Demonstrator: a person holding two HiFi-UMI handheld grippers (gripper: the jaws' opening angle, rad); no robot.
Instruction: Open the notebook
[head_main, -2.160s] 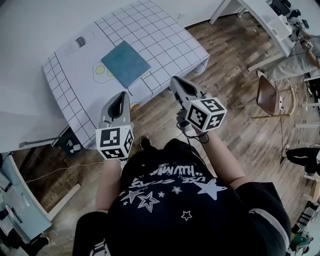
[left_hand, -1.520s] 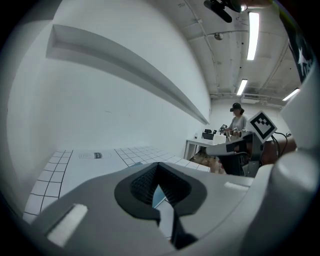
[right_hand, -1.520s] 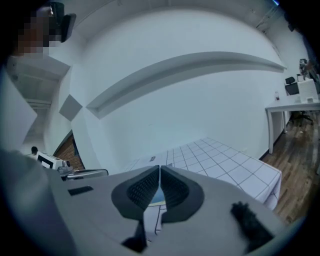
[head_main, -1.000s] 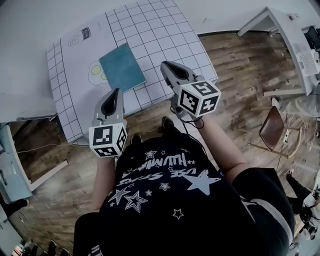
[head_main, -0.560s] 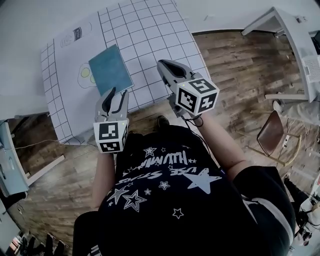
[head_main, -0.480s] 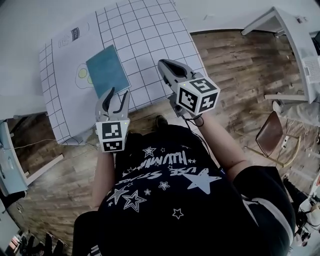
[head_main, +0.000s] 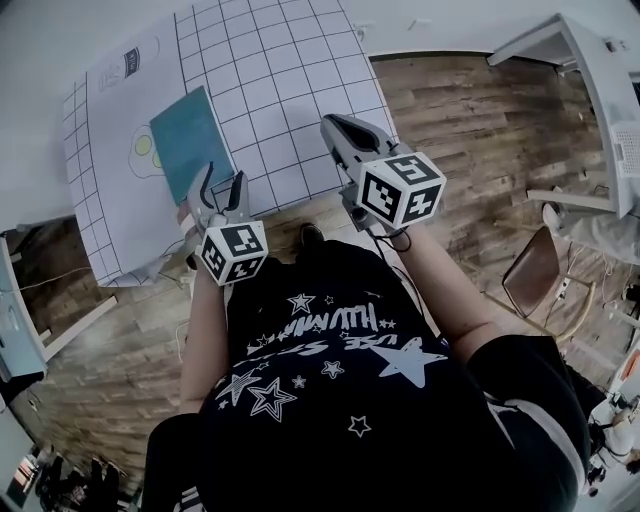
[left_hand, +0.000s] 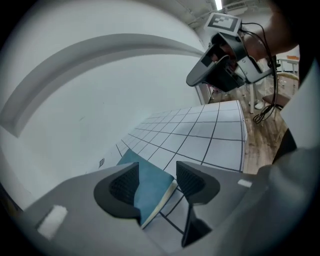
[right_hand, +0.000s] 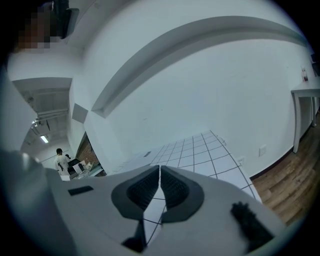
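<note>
A teal notebook (head_main: 190, 140) lies closed on the white gridded table (head_main: 290, 60), toward its left side. My left gripper (head_main: 222, 182) hangs just above the notebook's near edge. Its jaws have just been opening and now stand wide apart. In the left gripper view the notebook's (left_hand: 150, 182) near corner and pale page edge show through the gap of the left gripper (left_hand: 156, 172), and neither pad touches it. My right gripper (head_main: 333, 123) hovers over the table to the right of the notebook, shut and holding nothing. The right gripper (right_hand: 160, 169) sees only grid squares past its tips.
A drawing with yellow-green circles (head_main: 143, 150) lies at the notebook's left edge. The table's near edge drops to wooden floor (head_main: 470, 130). A brown chair (head_main: 530, 285) stands at the right, a white desk (head_main: 590, 60) at the upper right, and a grey cabinet (head_main: 15, 330) at the left.
My left gripper has come down and forward to the notebook's near edge, rolled, and gone from shut to wide open. The right gripper has shifted slightly over the table, still shut.
</note>
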